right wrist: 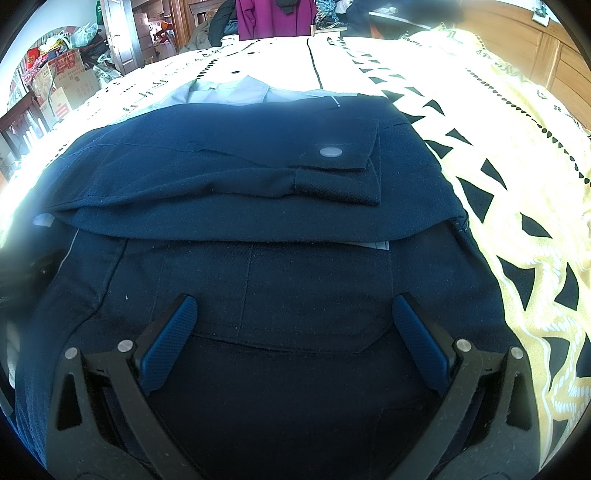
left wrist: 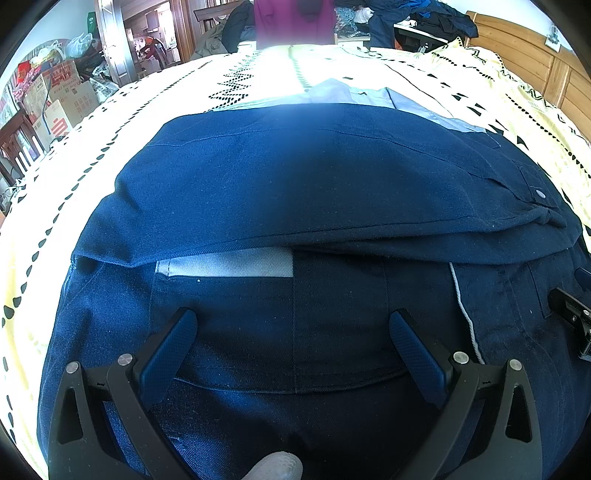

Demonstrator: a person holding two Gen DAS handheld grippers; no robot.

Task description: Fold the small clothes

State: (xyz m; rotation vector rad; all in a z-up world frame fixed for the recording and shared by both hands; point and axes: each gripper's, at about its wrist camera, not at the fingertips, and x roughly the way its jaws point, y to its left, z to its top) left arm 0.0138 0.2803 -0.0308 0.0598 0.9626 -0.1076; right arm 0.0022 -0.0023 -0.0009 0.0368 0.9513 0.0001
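A dark navy jacket (left wrist: 295, 177) lies on the bed with sleeves folded across its body, and it fills the right wrist view (right wrist: 236, 192) too. A light grey collar (left wrist: 369, 98) shows at its far edge, and a grey strip (left wrist: 229, 266) peeks out under the folded sleeve. A cuff with a silver snap (right wrist: 330, 152) rests on top. My left gripper (left wrist: 293, 323) hovers open over the jacket's near part, nothing between its fingers. My right gripper (right wrist: 295, 308) is open as well, above the near hem area. The other gripper's black tip (left wrist: 570, 314) shows at the right edge.
The bedspread (right wrist: 498, 166) is cream and yellow with black triangle patterns. A wooden headboard (left wrist: 535, 62) stands at the right. A purple garment (left wrist: 293, 22) hangs beyond the far edge. Boxes and bags (left wrist: 62, 96) pile up at the left. A fingertip (left wrist: 275, 467) shows at the bottom.
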